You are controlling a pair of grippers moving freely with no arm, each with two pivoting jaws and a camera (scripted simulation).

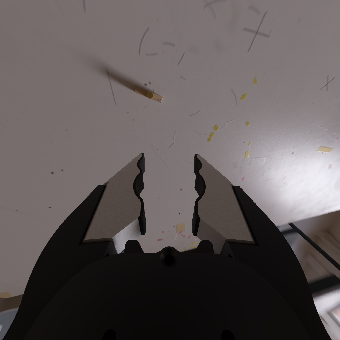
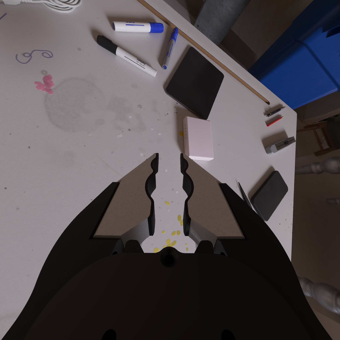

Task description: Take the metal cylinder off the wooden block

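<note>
Both jaws stand parted with nothing between them. The left gripper point(image 1: 169, 156) has the wider gap, and bare white table point(image 1: 73, 128) shows between its fingers. The right gripper point(image 2: 169, 156) has a narrower gap, also empty, over a patch of yellow paint flecks point(image 2: 171, 239).

Only the left wrist view shows the task's things. A small wooden block point(image 1: 142, 93) lies on the table well ahead of the left gripper and slightly to its left, set at a slant. A brass-coloured metal cylinder point(image 1: 149, 95) stands on the block, seen end on as a round disc, nearer the block's right end. Grey scratch marks and yellow splashes point(image 1: 213, 131) dot the table around it, and a torn strip of tape point(image 1: 324, 149) lies far right.

Only the right wrist view shows the clutter near the table's corner. 3 markers lie ahead: a thick blue-capped marker point(image 2: 138, 27), a black-capped marker point(image 2: 127, 56) and a slim blue marker point(image 2: 170, 47). A black square pad point(image 2: 195, 82) lies to their right, with a white box point(image 2: 198, 138) just beside the right fingertip. Farther right sit a red pencil stub point(image 2: 274, 121), a grey utility knife point(image 2: 279, 145) and a dark phone-like slab point(image 2: 269, 195). A coiled white cord point(image 2: 55, 4) sits at the top left. Neither view shows the other gripper.
</note>
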